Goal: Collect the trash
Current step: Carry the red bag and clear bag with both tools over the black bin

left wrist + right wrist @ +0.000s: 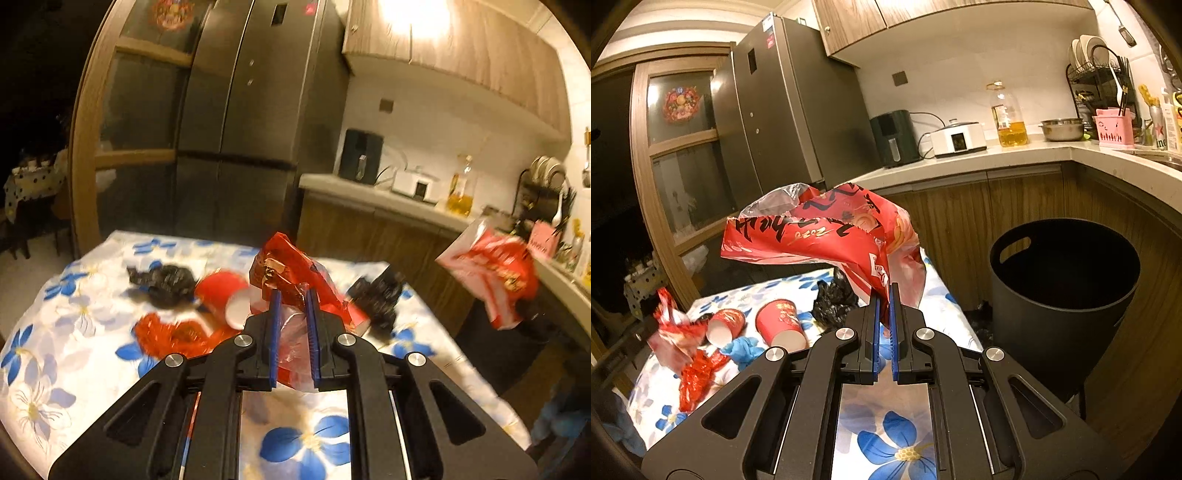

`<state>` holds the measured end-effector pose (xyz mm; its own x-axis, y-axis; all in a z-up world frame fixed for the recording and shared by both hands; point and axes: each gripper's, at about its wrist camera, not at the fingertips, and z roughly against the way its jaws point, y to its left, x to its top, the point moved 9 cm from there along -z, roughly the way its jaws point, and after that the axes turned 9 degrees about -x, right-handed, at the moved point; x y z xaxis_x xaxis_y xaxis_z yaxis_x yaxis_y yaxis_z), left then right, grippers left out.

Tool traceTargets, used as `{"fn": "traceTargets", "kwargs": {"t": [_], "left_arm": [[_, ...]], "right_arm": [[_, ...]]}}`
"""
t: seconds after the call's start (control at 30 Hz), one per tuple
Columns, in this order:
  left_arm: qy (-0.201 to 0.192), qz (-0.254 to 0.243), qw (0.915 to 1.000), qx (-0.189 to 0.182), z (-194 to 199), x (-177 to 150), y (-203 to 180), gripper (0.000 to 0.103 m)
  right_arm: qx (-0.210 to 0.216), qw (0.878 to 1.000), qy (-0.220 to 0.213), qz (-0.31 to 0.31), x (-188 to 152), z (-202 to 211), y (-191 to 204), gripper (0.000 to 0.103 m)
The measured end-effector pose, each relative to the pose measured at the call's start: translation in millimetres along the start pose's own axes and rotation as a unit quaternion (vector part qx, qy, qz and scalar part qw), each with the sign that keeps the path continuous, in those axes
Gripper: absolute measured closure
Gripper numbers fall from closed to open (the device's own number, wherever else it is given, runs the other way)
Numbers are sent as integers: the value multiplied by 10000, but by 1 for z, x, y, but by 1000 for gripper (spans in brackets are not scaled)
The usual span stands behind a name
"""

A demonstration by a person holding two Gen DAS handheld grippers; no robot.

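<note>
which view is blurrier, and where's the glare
Left wrist view: motion-smeared, worst on the red bag at right; the ceiling light blows out over the cabinets, and the left edge falls to black. Right wrist view: sharp, print on the bag legible, only mild sheen on the fridge; both bend straight lines at the edges.

Flowered table carries paper cups, black bags, red wrappers.
</note>
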<state>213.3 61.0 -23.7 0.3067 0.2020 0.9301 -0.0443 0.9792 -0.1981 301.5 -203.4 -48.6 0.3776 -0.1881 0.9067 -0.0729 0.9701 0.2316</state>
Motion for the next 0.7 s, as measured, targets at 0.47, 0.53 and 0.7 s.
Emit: {"fn": "traceTargets", "kwargs": {"t": [0.47, 0.53, 0.7], "left_arm": [[-338, -450, 9940, -933, -13, 28, -103, 90], [-374, -521, 9921, -1075, -16, 30, -118, 90], [-415, -614, 9860, -1493, -30, 34, -162, 90]], "right_arm": [[-179, 9992, -320, -152, 22, 23, -33, 99], [-241, 9989, -362, -198, 28, 25, -43, 98], [-465, 9972, -523, -275, 43, 31, -71, 99]]}}
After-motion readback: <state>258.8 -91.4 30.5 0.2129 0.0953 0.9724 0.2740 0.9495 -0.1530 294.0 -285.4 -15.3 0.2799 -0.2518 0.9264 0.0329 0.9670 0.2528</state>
